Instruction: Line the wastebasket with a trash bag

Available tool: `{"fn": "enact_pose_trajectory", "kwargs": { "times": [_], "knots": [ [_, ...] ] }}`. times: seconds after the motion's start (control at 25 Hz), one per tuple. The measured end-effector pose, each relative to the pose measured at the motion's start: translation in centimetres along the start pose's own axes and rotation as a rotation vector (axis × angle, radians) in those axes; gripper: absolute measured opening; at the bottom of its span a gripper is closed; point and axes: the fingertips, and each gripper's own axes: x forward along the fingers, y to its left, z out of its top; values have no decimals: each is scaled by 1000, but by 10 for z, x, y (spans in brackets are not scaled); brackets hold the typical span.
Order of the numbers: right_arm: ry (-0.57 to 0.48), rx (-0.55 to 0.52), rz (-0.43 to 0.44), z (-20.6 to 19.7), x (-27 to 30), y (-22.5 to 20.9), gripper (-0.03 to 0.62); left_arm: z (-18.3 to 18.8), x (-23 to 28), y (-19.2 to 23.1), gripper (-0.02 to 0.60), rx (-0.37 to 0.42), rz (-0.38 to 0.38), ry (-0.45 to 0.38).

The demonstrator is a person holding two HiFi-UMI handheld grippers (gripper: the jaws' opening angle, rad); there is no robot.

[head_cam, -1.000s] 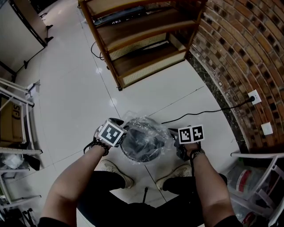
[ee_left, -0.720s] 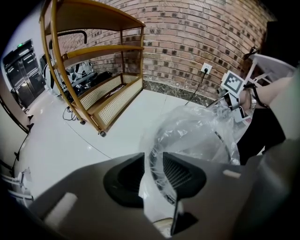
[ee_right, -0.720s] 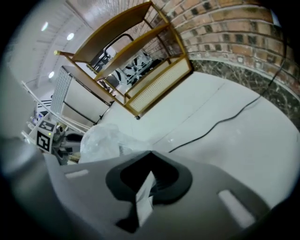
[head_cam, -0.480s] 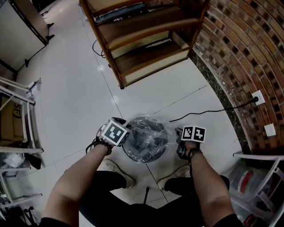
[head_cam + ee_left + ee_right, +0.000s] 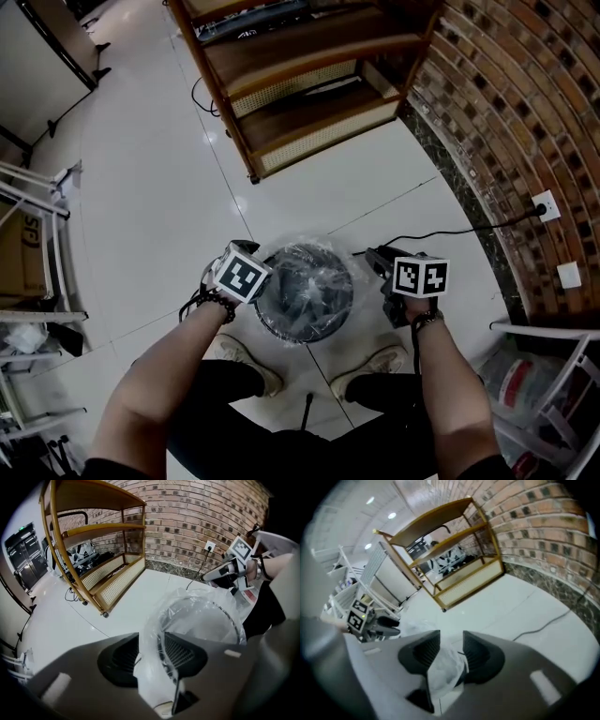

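A round black wire wastebasket (image 5: 305,298) stands on the floor between the person's feet, with a clear trash bag (image 5: 323,272) draped into it and over its rim. My left gripper (image 5: 259,277) is at the basket's left rim. Its jaws have just been opening, and bag film (image 5: 150,667) and the rim hang loosely between the pads. My right gripper (image 5: 377,262) hovers just right of the basket. Its jaws have just been opening too, and a fold of the bag (image 5: 445,667) shows in the gap, not pinched.
A wooden shelf unit (image 5: 300,84) stands beyond the basket. A curved brick wall (image 5: 525,122) runs along the right, with a socket (image 5: 538,203) and a black cable (image 5: 450,234) on the floor. Metal racks (image 5: 37,244) are at the left. The person's shoes (image 5: 246,361) are near the basket.
The right gripper has drawn back to the right of the rim and its jaws have opened. The bag lies flatter around the rim than before. The left gripper has stayed put.
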Motion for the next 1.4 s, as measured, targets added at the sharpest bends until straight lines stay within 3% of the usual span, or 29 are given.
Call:
{"fn": "enact_pose_trajectory", "kwargs": {
  "times": [0.08,0.2,0.36,0.52,0.68,0.96,1.04,1.2,1.4],
  "knots": [
    [43,-160,73,2,4,34,150,-2,1,1,157,-8,-2,6],
    [158,-392,108,-13,23,68,167,-6,3,-6,158,-14,-36,18],
    [285,-535,127,-35,51,88,179,-12,7,-16,158,-3,-69,37],
    [325,-580,62,-41,68,79,183,-18,13,-16,166,-10,-77,58],
    [307,-552,19,-37,78,72,183,-25,20,-13,166,-20,-80,85],
    [163,-515,-42,-1,66,72,183,-27,23,-11,170,-75,-98,95],
    [116,-517,-45,10,53,77,183,-34,20,-6,222,-87,-84,108],
    [71,-570,-18,13,33,103,182,-7,9,-15,232,-71,-132,-44],
    [149,-663,23,-15,30,132,181,-15,-6,-13,236,-54,-90,-24]
  ]
}}
